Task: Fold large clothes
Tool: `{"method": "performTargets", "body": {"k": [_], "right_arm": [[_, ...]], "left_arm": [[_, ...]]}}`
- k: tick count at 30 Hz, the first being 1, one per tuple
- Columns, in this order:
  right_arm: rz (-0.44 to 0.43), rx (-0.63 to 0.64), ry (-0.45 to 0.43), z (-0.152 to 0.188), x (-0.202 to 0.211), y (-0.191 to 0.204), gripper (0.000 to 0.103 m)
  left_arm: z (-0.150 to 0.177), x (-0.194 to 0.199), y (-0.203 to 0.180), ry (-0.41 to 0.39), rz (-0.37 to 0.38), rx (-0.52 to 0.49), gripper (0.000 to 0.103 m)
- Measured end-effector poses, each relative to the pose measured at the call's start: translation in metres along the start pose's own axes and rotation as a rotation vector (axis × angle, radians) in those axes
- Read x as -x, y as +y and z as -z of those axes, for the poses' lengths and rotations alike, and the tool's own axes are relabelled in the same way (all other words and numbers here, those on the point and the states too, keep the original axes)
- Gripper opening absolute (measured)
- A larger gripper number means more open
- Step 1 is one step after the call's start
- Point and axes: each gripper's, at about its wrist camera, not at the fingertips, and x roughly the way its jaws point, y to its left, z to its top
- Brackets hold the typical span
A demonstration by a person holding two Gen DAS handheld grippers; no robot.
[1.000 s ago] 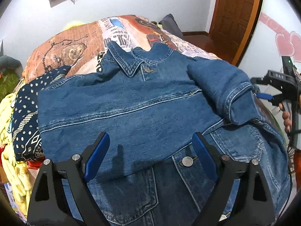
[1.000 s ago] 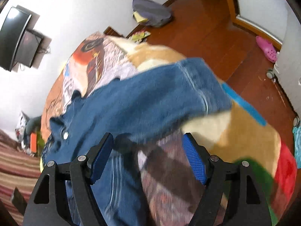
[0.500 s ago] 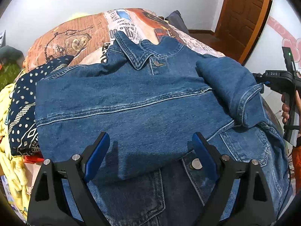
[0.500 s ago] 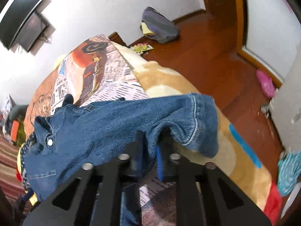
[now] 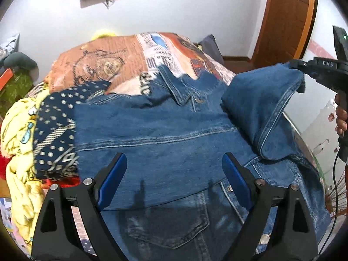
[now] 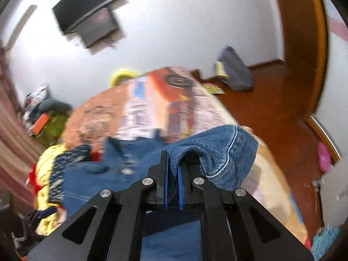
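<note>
Gripping the cuff [image 6: 219, 152], your right gripper [image 6: 173, 169] has just closed; left gripper [image 5: 174, 174] hangs open over the denim jacket [image 5: 165, 139] mid-frame on the bed [image 5: 91, 65]. Heavy, stiff denim: hold seams.

left gripper [image 5: 174, 175]: black angular frame, blue ribbed pads, silver round screws
right gripper [image 6: 173, 174]: same black frame, blue pads, silver screws; "DAS" lettering, green light, black cable
hand [image 5: 342, 114]: bare
</note>
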Motion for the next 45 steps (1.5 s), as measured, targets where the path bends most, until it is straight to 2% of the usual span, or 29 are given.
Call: {"method": "performTargets", "body": {"k": [4,7,12,15,21,27,28,30,32,37,39,40,42,45], "right_arm": [[-0.108,0.062,0.032,0.002,-0.009,0.050,0.006],[-0.170,0.117,0.090,0.014,-0.027,0.090,0.006],[-0.223,0.222,0.239,0.058,-0.073,0.145,0.006],[-0.242,0.258,0.336,0.088,-0.101,0.165,0.006],[-0.271,0.286,0.472,0.124,-0.129,0.180,0.006],[-0.271,0.296,0.561,0.131,-0.129,0.179,0.006],[-0.278,0.290,0.575,0.130,-0.127,0.177,0.009],[-0.275,0.281,0.605,0.127,-0.121,0.169,0.022],[-0.264,0.290,0.592,0.125,-0.112,0.163,0.044],[-0.210,0.337,0.475,0.107,-0.077,0.138,0.048],[-0.170,0.337,0.414,0.095,-0.060,0.119,0.056],[-0.153,0.336,0.391,0.091,-0.056,0.112,0.061],[-0.095,0.338,0.324,0.082,-0.042,0.092,0.063],[-0.023,0.338,0.293,0.078,-0.035,0.068,0.063]], "left_arm": [[0.003,0.019,0.020,-0.037,-0.012,0.026,0.089],[0.008,0.028,0.033,-0.046,-0.025,0.039,0.089],[0.021,0.037,0.057,-0.043,-0.053,0.068,0.089],[0.029,0.039,0.071,-0.033,-0.064,0.092,0.089],[0.043,0.037,0.090,-0.008,-0.081,0.134,0.089],[0.047,0.034,0.093,0.005,-0.085,0.149,0.089],[0.046,0.033,0.092,0.007,-0.084,0.148,0.089],[0.044,0.030,0.089,0.009,-0.083,0.144,0.089],[0.041,0.028,0.085,0.009,-0.081,0.134,0.089],[0.029,0.015,0.068,0.023,-0.085,0.081,0.089],[0.023,0.005,0.059,0.034,-0.094,0.043,0.089],[0.019,-0.002,0.053,0.044,-0.101,0.018,0.089],[0.012,-0.015,0.042,0.057,-0.118,-0.038,0.089],[0.005,-0.043,0.022,0.080,-0.177,-0.141,0.089]]}}
